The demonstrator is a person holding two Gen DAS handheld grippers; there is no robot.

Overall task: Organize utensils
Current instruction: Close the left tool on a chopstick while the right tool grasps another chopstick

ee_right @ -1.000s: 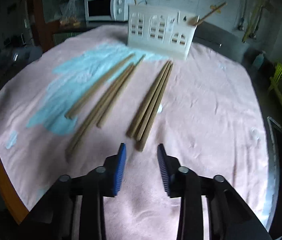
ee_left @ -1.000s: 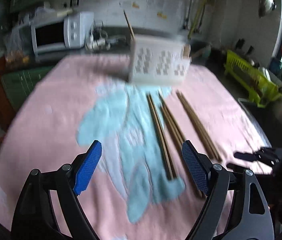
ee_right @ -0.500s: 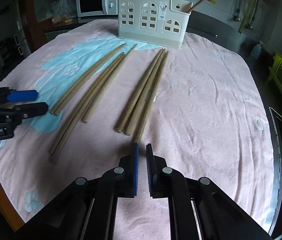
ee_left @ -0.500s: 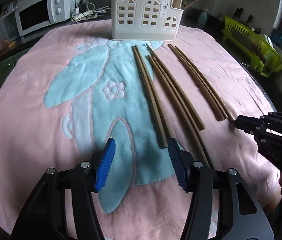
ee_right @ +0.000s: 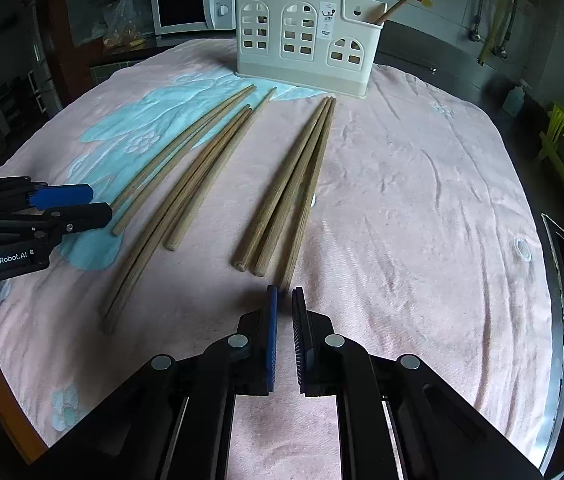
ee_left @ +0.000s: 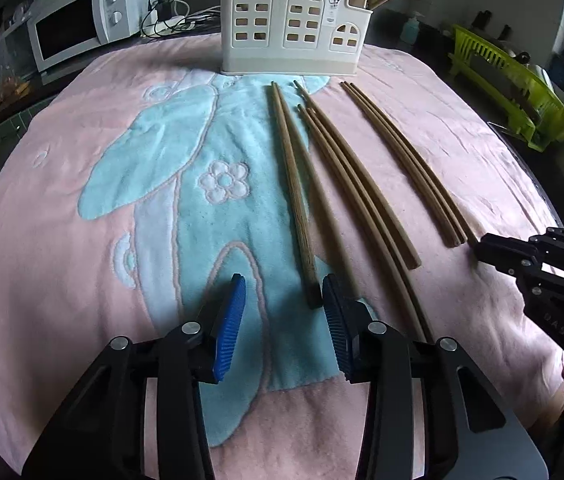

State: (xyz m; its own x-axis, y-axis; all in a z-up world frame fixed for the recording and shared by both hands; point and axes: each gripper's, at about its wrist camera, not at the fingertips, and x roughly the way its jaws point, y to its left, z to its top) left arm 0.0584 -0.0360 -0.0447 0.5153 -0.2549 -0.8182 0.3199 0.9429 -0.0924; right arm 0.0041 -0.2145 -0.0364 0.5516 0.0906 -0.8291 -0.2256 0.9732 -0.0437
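The left gripper [ee_left: 284, 300], closing, stands half open by one long brown wooden chopstick [ee_left: 293, 196]. The right gripper [ee_right: 284, 300] pinches another brown stick [ee_right: 306, 208].

Wooden chopsticks [ee_left: 294, 196] lie grouped (three clusters) before the white holder [ee_left: 294, 24].
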